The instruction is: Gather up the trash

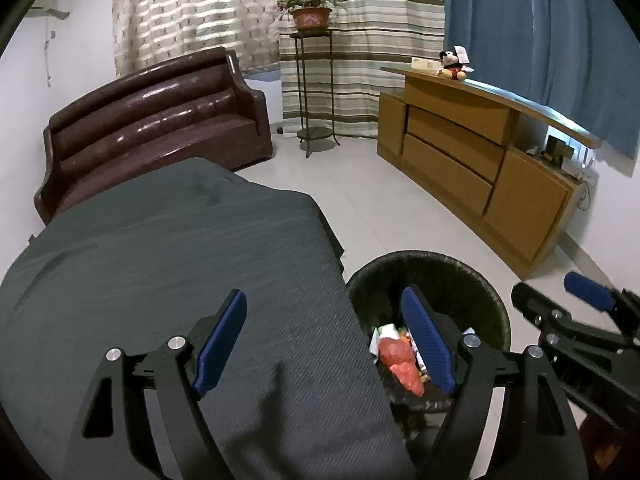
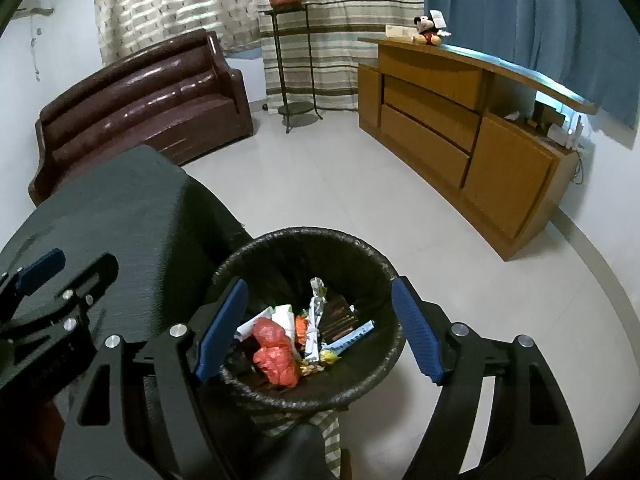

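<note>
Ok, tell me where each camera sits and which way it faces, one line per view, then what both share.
Left wrist: sits on the left gripper, looks forward over the grey covered table towards the sofa; its own open fingers show, with the right gripper at the right edge.
Right wrist: sits on the right gripper, looks down into the trash bin; its open fingers straddle the bin, the left gripper at the left edge.
Shared: bin, red bag, table, sofa, wooden cabinet.
</note>
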The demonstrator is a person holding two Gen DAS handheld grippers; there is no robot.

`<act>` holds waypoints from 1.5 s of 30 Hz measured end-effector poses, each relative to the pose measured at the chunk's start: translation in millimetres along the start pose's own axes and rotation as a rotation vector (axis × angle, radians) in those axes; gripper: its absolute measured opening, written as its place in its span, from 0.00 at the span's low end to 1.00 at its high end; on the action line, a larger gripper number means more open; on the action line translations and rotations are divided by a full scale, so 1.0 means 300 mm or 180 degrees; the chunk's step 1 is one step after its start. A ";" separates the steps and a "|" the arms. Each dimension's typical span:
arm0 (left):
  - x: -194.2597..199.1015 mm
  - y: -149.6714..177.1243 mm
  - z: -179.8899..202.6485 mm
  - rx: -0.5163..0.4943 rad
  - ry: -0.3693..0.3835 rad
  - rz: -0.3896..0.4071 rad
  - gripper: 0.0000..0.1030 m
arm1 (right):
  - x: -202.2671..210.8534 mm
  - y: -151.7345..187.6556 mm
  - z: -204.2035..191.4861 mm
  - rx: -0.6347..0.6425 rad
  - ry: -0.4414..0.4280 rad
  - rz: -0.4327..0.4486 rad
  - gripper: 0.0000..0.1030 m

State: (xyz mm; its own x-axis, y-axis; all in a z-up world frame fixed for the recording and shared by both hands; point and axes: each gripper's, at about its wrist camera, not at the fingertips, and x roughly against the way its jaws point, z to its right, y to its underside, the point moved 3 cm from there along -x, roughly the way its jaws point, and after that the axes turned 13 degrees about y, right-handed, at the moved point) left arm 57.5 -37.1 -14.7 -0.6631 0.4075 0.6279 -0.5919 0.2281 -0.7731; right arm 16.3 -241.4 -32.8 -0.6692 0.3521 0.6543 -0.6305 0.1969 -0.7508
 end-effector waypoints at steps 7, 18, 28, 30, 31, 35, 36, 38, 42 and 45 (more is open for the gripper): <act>0.081 0.019 -0.030 0.0067 -0.0009 0.0104 0.76 | 0.057 0.011 -0.001 0.0011 0.0039 0.0125 0.72; 0.181 0.042 -0.060 0.0107 -0.0076 0.0253 0.76 | 0.168 0.014 -0.010 0.0032 0.0028 0.0343 0.72; 0.243 0.053 -0.075 0.0123 -0.0084 0.0349 0.77 | 0.246 0.024 -0.020 0.0070 0.0016 0.0491 0.72; 0.251 0.054 -0.082 0.0135 -0.0093 0.0365 0.78 | 0.260 0.028 -0.023 0.0077 0.0021 0.0514 0.72; 0.253 0.055 -0.082 0.0139 -0.0097 0.0372 0.78 | 0.264 0.029 -0.021 0.0073 0.0021 0.0522 0.72; 0.265 0.060 -0.086 0.0141 -0.0094 0.0389 0.78 | 0.280 0.029 -0.022 0.0072 0.0014 0.0548 0.72; 0.268 0.062 -0.087 0.0137 -0.0092 0.0392 0.78 | 0.280 0.029 -0.019 0.0072 0.0012 0.0552 0.72; 0.268 0.063 -0.083 0.0136 -0.0095 0.0397 0.78 | 0.285 0.030 -0.019 0.0069 0.0012 0.0564 0.72; 0.270 0.066 -0.082 0.0140 -0.0095 0.0394 0.78 | 0.290 0.031 -0.021 0.0066 0.0009 0.0581 0.72; 0.269 0.066 -0.083 0.0137 -0.0094 0.0397 0.78 | 0.291 0.035 -0.020 0.0063 0.0010 0.0578 0.72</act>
State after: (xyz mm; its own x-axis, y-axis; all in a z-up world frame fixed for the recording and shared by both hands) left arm 3.5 22.4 18.5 -0.7455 0.4040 0.5301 -0.5229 0.1388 -0.8410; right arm -46.2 -203.3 15.9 -0.7716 0.3831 0.5078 -0.5070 0.1116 -0.8547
